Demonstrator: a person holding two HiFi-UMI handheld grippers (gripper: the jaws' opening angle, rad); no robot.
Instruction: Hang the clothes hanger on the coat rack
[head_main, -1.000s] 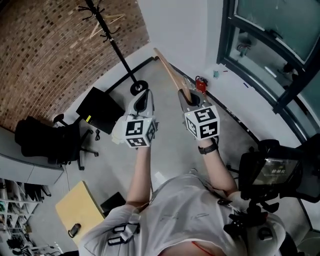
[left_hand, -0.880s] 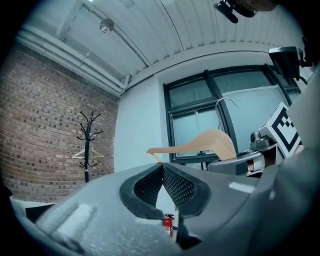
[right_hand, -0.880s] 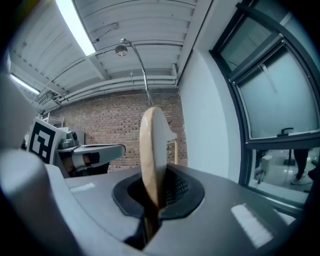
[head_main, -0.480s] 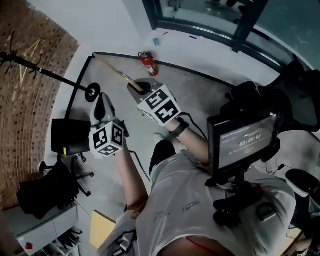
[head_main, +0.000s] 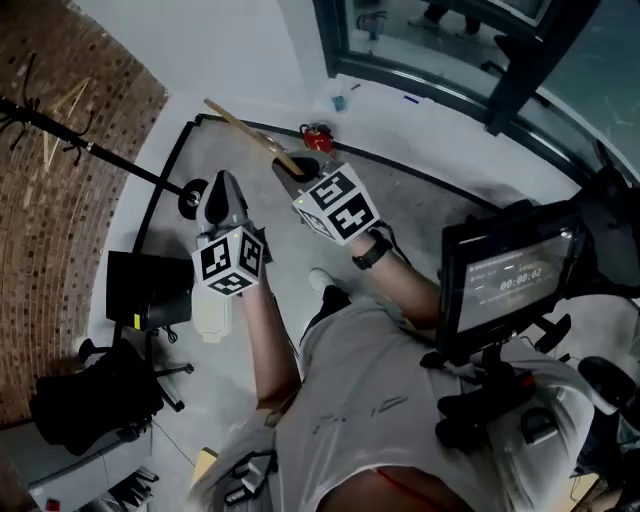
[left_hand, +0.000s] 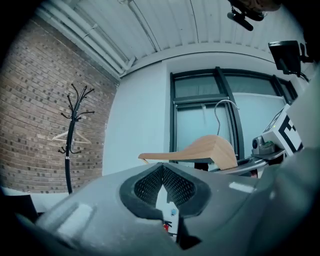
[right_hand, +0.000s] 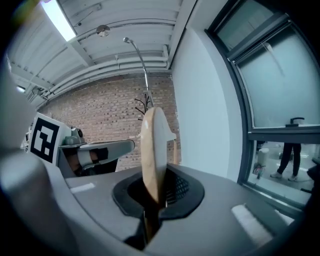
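The head view looks steeply down on both grippers held side by side above the floor, with the coat rack (head_main: 110, 160) stretching away to the left, well apart from them. From here the wooden clothes hanger (head_main: 245, 130) shows only as a thin bar running up and left from the right gripper (head_main: 303, 172).

The left gripper view shows that hanger from the side, with its curved arm and metal hook (left_hand: 225, 107), and a second, pale hanger (left_hand: 70, 136) on the coat rack against the brick wall (left_hand: 35, 115).

The right gripper view shows the hanger edge-on, standing up out of the jaws, which are clamped on its wooden body. It also shows a person (right_hand: 289, 160) behind the window glass.

The left gripper (head_main: 222, 182) has its jaws closed together, with nothing between the pads.
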